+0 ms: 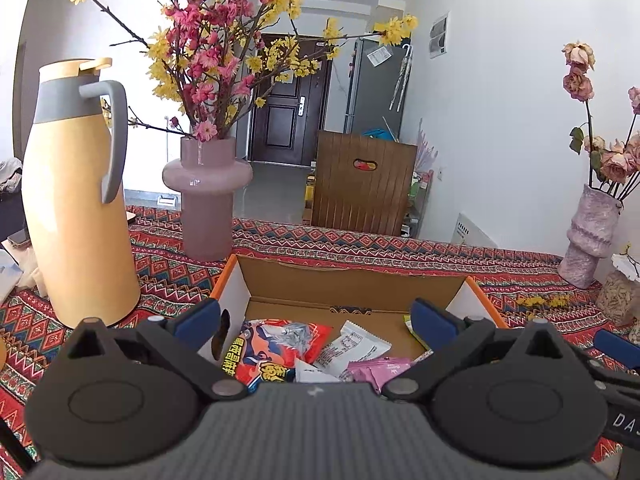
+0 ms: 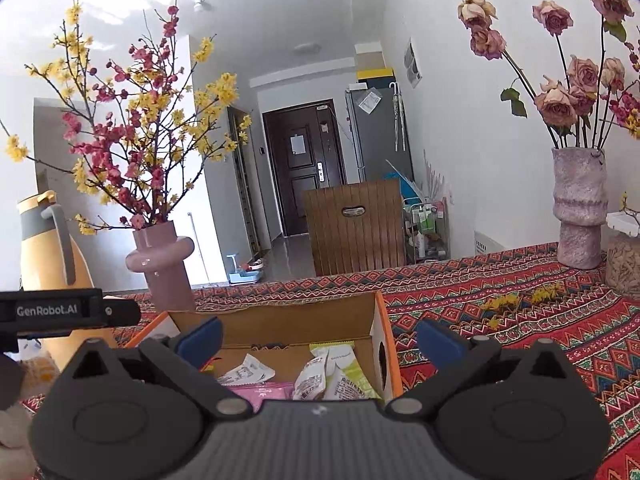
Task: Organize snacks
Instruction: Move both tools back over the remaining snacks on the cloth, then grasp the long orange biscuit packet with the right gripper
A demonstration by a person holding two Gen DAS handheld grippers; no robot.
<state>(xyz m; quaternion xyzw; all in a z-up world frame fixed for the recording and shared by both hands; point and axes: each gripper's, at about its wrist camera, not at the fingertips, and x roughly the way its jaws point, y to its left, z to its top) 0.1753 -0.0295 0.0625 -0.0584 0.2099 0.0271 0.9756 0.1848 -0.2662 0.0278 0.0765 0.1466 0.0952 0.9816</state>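
An open cardboard box point(image 1: 344, 280) with orange edges sits on the patterned tablecloth and holds several snack packets. In the left wrist view a red-orange packet point(image 1: 276, 350), a white packet point(image 1: 352, 346) and a pink packet point(image 1: 376, 372) lie inside. My left gripper point(image 1: 320, 316) hangs open above the box with nothing between its blue pads. The right wrist view shows the box point(image 2: 280, 316) with a white packet point(image 2: 246, 372), a green packet point(image 2: 340, 364) and a pink packet point(image 2: 260, 392). My right gripper point(image 2: 320, 336) is open and empty above the box's right side.
A tall yellow thermos jug point(image 1: 76, 200) stands left of the box. Behind it is a pink vase point(image 1: 206, 196) of flowering branches. A rough pink vase point(image 2: 578, 208) with dried roses stands at the right. A wooden chair back point(image 1: 364, 188) rises beyond the table's far edge.
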